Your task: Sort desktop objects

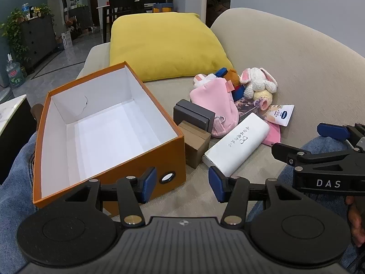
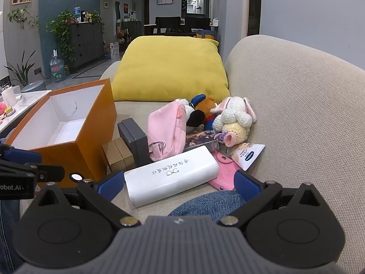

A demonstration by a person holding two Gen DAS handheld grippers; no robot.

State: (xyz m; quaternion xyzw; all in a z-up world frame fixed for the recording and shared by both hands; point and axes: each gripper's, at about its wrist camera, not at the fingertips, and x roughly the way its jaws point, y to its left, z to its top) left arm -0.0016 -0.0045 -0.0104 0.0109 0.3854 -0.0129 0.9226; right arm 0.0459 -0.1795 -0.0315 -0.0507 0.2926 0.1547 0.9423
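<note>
Orange box (image 1: 109,159) open-topped at left on sofa (image 1: 285,52); grey box (image 1: 194,114), pink pouch (image 1: 214,105), white glasses case (image 2: 171,173), crocheted bunny (image 2: 235,118) piled rightward. Left gripper (image 1: 182,186) parted, holding nothing; right gripper (image 2: 178,182) spread wide, likewise bare.

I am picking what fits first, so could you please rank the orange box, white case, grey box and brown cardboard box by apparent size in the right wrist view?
1. orange box
2. white case, though nearness inflates it
3. grey box and brown cardboard box: too alike to rank
</note>
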